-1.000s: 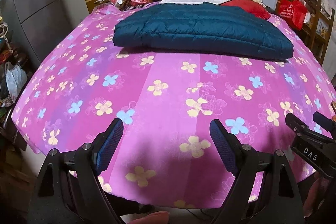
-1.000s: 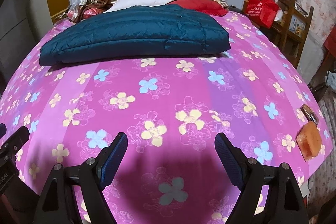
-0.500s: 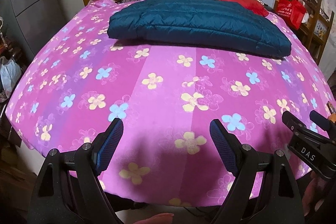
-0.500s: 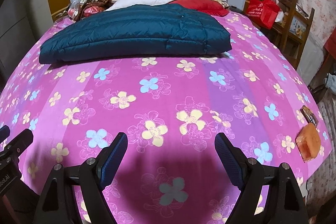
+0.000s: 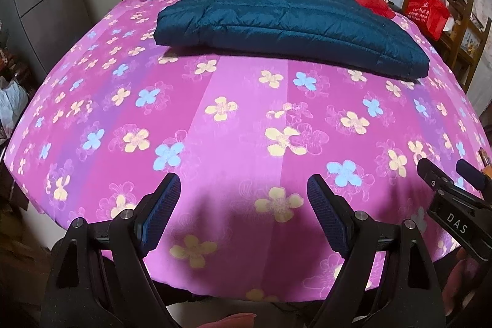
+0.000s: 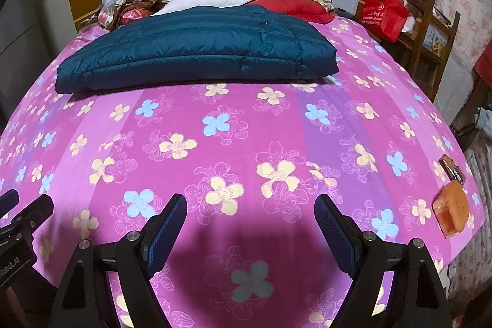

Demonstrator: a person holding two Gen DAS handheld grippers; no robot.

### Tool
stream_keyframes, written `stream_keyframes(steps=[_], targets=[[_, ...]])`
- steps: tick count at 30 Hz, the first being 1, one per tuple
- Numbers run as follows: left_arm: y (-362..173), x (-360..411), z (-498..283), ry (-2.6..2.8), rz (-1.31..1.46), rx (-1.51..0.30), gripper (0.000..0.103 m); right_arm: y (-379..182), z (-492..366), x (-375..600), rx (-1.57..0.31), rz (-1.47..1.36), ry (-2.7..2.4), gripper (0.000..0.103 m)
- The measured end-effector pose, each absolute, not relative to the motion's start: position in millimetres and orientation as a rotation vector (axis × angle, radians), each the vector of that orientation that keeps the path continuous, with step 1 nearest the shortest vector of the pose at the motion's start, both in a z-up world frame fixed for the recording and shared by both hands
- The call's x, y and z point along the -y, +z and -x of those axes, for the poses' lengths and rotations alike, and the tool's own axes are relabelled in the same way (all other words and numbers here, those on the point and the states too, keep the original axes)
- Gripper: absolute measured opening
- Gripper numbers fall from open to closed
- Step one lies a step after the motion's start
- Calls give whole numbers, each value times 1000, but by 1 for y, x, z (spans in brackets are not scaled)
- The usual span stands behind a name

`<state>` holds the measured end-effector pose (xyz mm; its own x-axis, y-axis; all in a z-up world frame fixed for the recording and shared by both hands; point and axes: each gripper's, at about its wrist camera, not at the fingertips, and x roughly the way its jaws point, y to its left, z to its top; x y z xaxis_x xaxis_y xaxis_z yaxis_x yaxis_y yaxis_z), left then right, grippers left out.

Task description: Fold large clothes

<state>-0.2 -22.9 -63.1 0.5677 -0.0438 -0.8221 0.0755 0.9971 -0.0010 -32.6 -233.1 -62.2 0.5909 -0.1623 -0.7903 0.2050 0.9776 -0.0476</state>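
Barely changed | folded jacket [image 5: 289, 26] nearer left hand-held gripper [image 5: 243, 214] | right unmoved

A big dark blue puffy jacket [image 5: 289, 26] lies on the far part of the bed, on a pink sheet [image 5: 246, 119] with yellow and blue flowers. It is folded up into a thick, flat, long bundle. You can see soft rows of stitching running along it from side to side. Its edges look neat, with layers stacked on top of each other along the near side. In the right wrist view the jacket [image 6: 196, 51] has a seam running down near its right end. Nothing is touching it or lying on it.
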Motion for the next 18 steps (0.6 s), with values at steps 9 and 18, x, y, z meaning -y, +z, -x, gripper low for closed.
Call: stream_keyframes(steps=[9, 18], targets=[[-67, 21, -2, -73, -24, -980, 84, -63, 32, 234, -916, -53, -215, 83], [-67, 19, -1, -80, -16, -975, 84, -63, 33, 233, -916, -41, -213, 83]])
